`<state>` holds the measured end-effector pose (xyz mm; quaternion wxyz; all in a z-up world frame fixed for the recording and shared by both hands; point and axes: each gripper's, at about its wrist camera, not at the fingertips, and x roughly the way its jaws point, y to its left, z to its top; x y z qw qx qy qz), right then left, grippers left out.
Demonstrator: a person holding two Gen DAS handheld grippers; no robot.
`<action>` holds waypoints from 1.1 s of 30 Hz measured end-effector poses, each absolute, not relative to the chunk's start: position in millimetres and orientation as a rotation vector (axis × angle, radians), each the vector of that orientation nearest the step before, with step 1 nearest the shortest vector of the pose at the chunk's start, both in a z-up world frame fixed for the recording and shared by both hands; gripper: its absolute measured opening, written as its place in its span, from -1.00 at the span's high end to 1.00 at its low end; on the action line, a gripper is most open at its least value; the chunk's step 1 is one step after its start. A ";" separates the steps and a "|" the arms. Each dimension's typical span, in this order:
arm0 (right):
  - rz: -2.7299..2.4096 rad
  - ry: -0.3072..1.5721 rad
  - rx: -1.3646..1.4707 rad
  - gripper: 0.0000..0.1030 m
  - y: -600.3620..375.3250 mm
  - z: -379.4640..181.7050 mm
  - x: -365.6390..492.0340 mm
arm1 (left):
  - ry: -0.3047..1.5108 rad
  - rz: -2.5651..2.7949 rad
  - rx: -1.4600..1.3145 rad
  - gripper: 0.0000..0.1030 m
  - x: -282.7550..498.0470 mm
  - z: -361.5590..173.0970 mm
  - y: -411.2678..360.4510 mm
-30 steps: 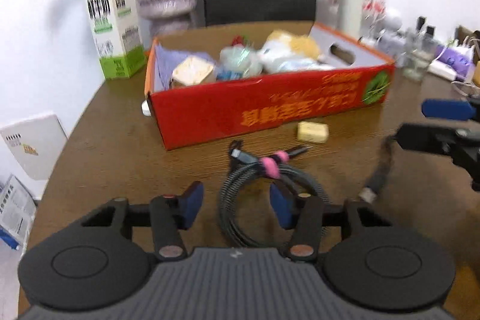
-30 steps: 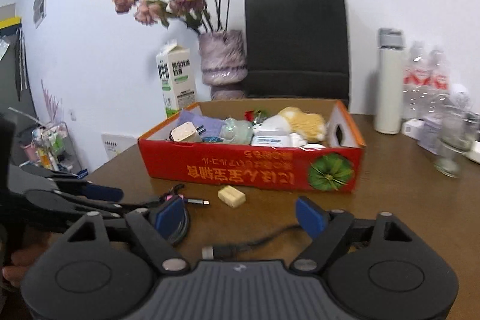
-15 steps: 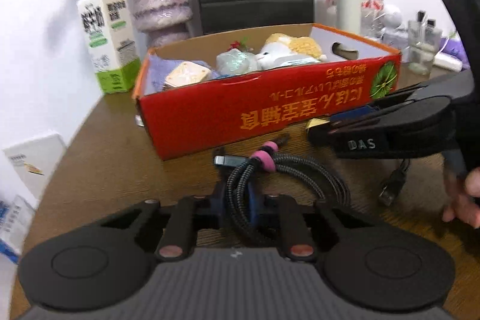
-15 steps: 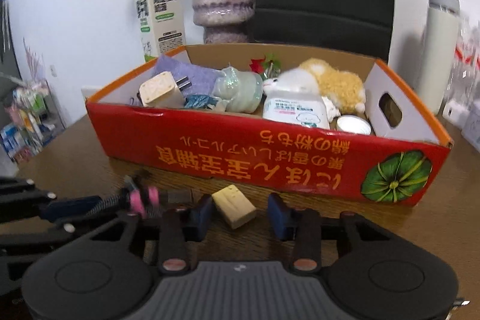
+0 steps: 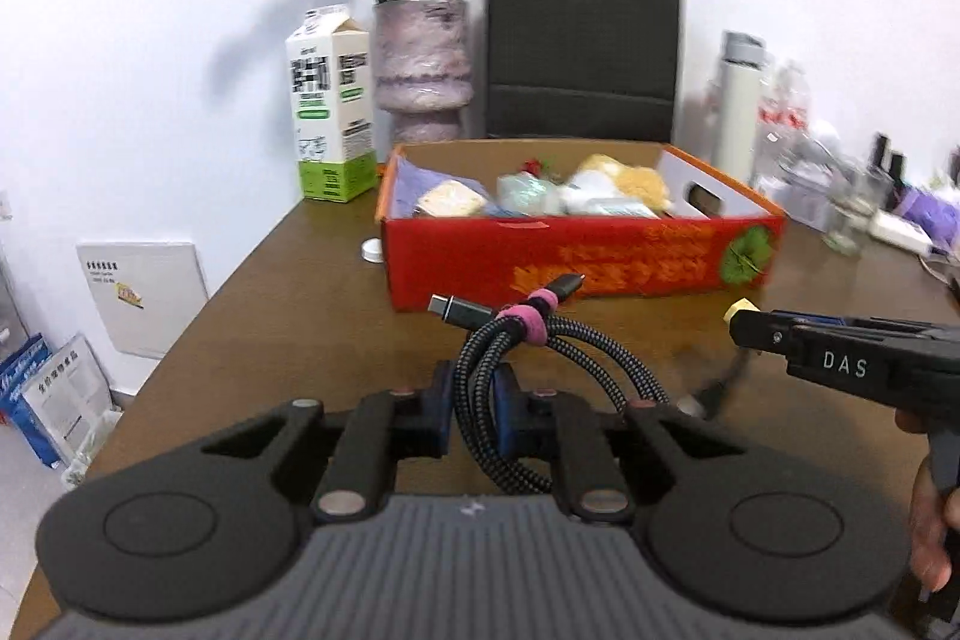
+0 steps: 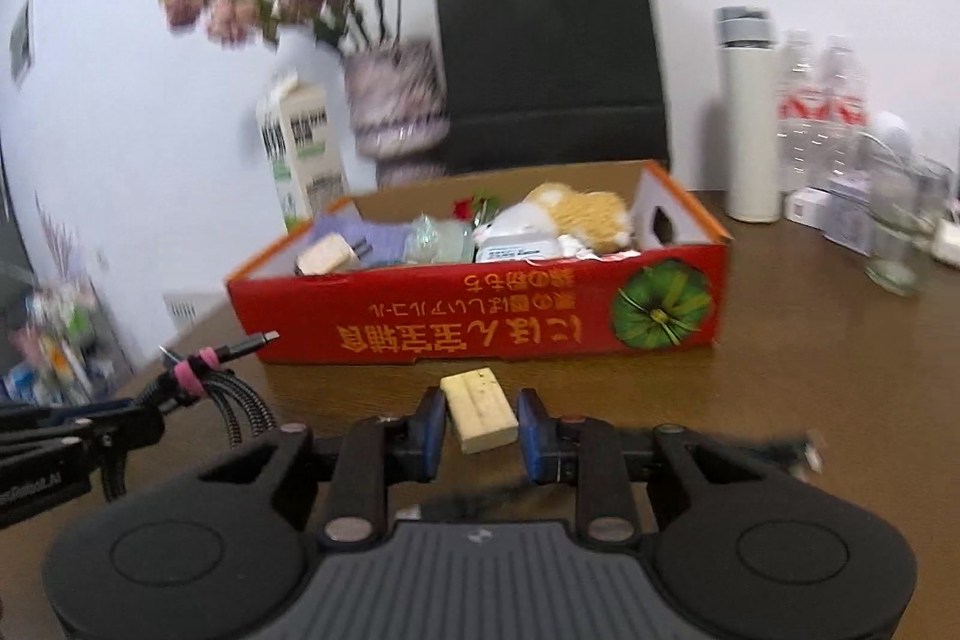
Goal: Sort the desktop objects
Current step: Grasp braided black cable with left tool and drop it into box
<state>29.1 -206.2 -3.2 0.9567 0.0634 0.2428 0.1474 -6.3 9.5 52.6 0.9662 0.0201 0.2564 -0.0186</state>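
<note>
Gripping now: left tongs [image 5: 474,415] are pinching the coiled braided cable [image 5: 528,370] between nearly closed blue pads, the coil standing up out of them and its pink strap [image 5: 528,319] leaning toward the box.
Right tongs: right tongs [image 6: 482,424] are clamping a small pale yellow block [image 6: 480,409], pads pressing both its long sides, jaws narrow.
Left pose: pointing forward and somewhat downward at the red cardboard box [image 5: 576,253]; the cable's loose plug end is hanging off to the right, blurred.
Right pose: aiming at the box's long red wall [image 6: 480,316], tilted down a little; a person's fingers [image 5: 927,538] are wrapping its handle at the left view's right edge.
Tongs together: lying side by side, well apart, the right one's tips showing the yellow block in the left view.
Box: sitting open on the brown surface [image 5: 288,316], already holding a plush toy, a bottle and other small things.
Open room: bare surface is stretching between both tongs and the box's near wall.
Edges: the surface's left rim is running close by the left tongs; a milk carton [image 5: 327,106], vase [image 5: 423,64] and black bag [image 5: 582,40] are crowding behind the box, bottles and a glass to its right.
</note>
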 end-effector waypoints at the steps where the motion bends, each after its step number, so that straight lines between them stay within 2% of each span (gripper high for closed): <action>1: 0.289 0.488 0.144 0.53 -209.6 -5.3 19.9 | 0.521 -0.038 0.054 0.72 -11.3 53.3 5.2; 10: 0.228 0.419 0.174 0.53 -225.2 -3.7 -28.8 | 0.502 -0.070 0.066 0.72 -33.1 65.9 -16.7; 16: 0.236 0.336 0.123 0.52 -230.4 30.2 -27.4 | 0.405 -0.072 0.088 0.72 0.0 101.8 -17.9; 22: 0.246 0.356 0.271 0.52 -263.1 70.5 51.8 | 0.523 -0.118 -0.037 0.72 104.9 120.0 -14.1; 27: 0.203 0.428 0.245 0.52 -265.7 91.4 136.7 | 0.591 -0.056 -0.070 0.72 186.4 113.2 -15.3; 33: 0.189 0.595 0.193 0.52 -246.2 68.0 207.9 | 0.667 -0.015 -0.075 0.72 236.3 81.4 -5.9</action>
